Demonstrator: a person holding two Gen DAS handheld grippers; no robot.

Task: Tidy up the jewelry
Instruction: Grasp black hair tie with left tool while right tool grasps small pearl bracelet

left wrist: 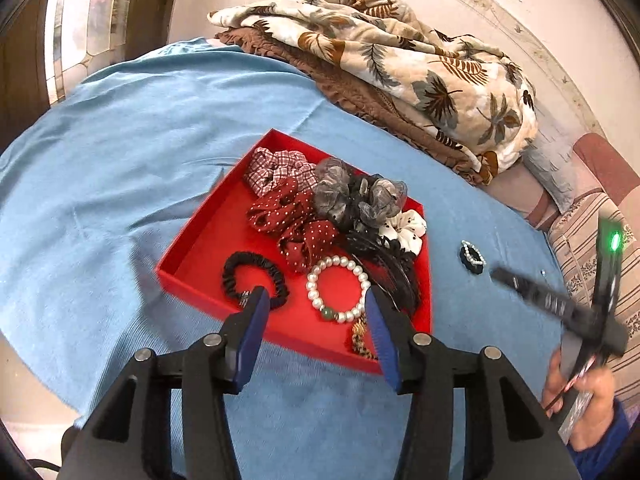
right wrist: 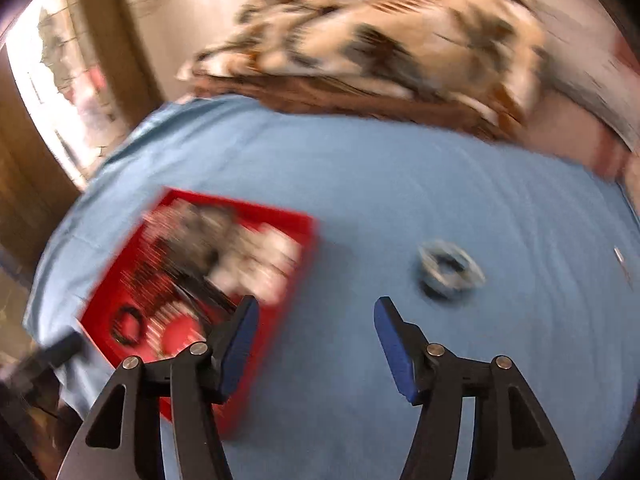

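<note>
A red tray [left wrist: 200, 248] lies on the blue cloth and holds several scrunchies, a black hair tie [left wrist: 256, 278], a pearl bracelet [left wrist: 340, 288] and a black hair claw [left wrist: 390, 268]. My left gripper [left wrist: 316, 300] is open and empty, just above the tray's near edge by the pearl bracelet. A small black-and-pearl hair tie [left wrist: 472, 258] lies on the cloth right of the tray; it shows blurred in the right wrist view [right wrist: 450, 272]. My right gripper [right wrist: 316, 312] is open and empty above the cloth, between the tray [right wrist: 296, 220] and that tie. The right wrist view is motion-blurred.
A folded leaf-print blanket [left wrist: 400, 64] on a brown quilt lies at the far edge of the blue cloth [left wrist: 140, 140]. Striped cushions [left wrist: 580, 232] sit at the right. The other hand-held gripper with a green light [left wrist: 612, 240] shows at the right of the left wrist view.
</note>
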